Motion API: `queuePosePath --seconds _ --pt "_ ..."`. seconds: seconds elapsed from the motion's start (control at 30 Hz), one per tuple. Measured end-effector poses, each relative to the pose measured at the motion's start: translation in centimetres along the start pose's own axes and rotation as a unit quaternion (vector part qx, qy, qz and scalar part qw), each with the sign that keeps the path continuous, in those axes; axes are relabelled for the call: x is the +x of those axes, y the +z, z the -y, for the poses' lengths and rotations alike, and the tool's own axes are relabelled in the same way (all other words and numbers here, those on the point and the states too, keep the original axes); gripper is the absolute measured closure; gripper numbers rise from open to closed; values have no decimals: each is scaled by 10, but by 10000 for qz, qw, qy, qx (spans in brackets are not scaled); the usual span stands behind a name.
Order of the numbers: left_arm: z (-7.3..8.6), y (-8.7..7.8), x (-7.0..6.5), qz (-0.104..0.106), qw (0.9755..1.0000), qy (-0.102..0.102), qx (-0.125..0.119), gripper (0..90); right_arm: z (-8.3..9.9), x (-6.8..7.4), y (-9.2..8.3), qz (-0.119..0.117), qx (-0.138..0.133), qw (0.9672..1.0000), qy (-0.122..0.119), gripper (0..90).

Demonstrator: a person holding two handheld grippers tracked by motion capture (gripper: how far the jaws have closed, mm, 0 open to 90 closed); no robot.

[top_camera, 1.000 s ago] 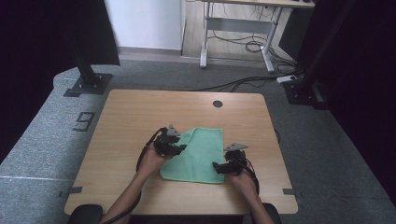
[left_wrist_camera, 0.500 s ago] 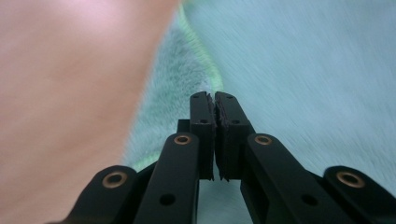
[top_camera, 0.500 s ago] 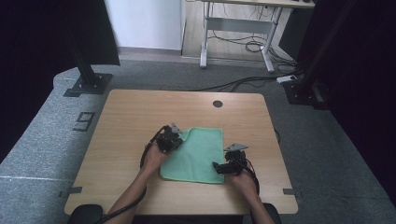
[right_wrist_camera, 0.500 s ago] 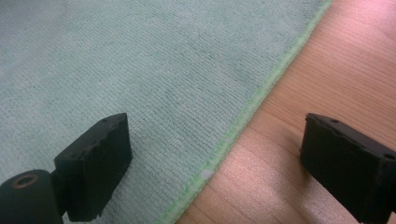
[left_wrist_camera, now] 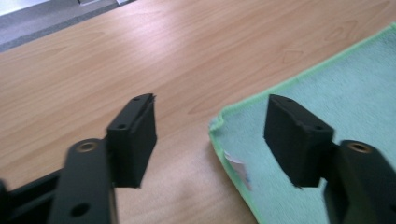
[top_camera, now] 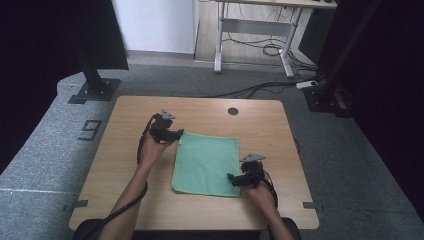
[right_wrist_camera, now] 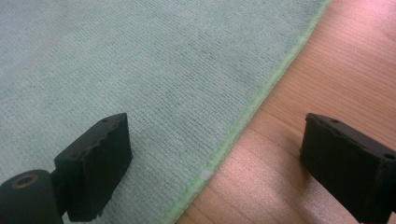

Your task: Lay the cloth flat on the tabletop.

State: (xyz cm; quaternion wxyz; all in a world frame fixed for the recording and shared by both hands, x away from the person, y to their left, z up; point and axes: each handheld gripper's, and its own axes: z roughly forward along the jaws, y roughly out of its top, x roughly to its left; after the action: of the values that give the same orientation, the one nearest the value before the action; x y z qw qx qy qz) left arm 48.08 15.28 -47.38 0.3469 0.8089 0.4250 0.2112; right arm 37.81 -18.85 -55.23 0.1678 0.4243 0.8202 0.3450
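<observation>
So the green cloth [top_camera: 207, 164] lies flat, spread out on the table [top_camera: 125, 200], a bit nearer the front edge than the back. The left gripper [top_camera: 176, 134] sits right at the cloth's far left corner; its jaws have just been opening and now stand apart with nothing pinched, the corner lying loose between them. The right gripper [top_camera: 231, 178] is at the cloth's right edge near the front corner, jaws spread wide over the hem, gripping nothing.
</observation>
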Motion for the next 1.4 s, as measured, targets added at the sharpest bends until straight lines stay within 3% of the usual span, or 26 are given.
queuePosePath --seconds 0.07,0.13,0.2,0.27,0.43,0.6,0.8,0.93,1.0,1.03,1.4 --pt "5 -1 -2 156 9999 35 33 288 0 0 0 -3 11 10000 -1 91" --pt "7 -1 -3 183 9998 47 44 267 -1 0 0 -7 18 10000 1 103" --pt "15 -3 -6 377 9993 32 62 236 -2 -2 -2 -86 15 9999 79 138" --pt "19 -3 -8 420 9991 54 95 209 -2 -3 -3 -114 15 9998 150 138" --pt "43 -9 -19 638 9976 135 238 146 -3 -8 -17 -73 -185 9995 252 145" --pt "72 -17 -28 762 9964 140 352 142 0 -8 -23 -18 -120 9997 200 150" --pt "94 -25 -34 766 9962 158 394 142 8 -4 -26 14 28 9999 106 154" --pt "112 -25 -40 603 9963 285 545 143 13 -5 -22 111 229 9996 75 156" --pt "114 -25 -40 605 9962 304 550 145 13 -6 -22 98 235 9996 85 156" --pt "116 -26 -41 626 9965 192 523 147 13 -7 -21 97 217 9997 112 155" --pt "121 -33 -45 482 9971 254 524 145 8 -16 -14 150 107 9997 148 163"
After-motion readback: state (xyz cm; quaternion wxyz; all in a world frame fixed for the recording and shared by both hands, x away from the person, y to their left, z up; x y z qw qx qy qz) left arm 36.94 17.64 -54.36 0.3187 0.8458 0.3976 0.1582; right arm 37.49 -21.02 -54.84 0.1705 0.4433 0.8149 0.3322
